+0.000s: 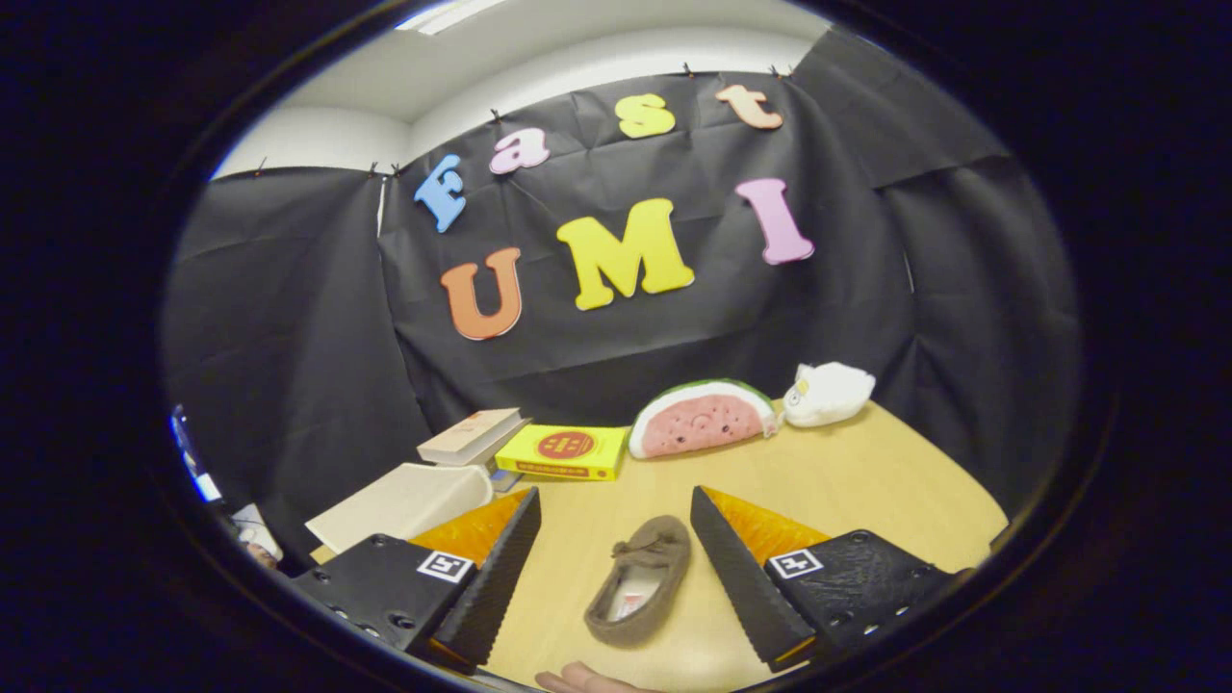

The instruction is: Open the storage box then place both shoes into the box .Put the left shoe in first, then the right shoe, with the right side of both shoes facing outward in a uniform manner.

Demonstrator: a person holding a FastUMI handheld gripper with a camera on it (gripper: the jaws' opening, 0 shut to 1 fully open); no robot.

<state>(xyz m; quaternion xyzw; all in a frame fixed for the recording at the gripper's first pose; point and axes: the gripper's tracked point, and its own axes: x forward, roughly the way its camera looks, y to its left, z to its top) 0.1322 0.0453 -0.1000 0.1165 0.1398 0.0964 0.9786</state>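
Storage box (404, 502): we see it pale, beyond the left finger.
Books (525, 443): behind it, stacked and flat.
Gripper (616, 525): we hold it low over the table (866, 481), fingers spread wide.
Shoe (640, 580): brown, lying between the fingers, untouched.
Watermelon plush (703, 419): further back.
White plush (828, 393): just right of that.

Recording booth: black cloth wall (318, 318), wooden table (866, 472).
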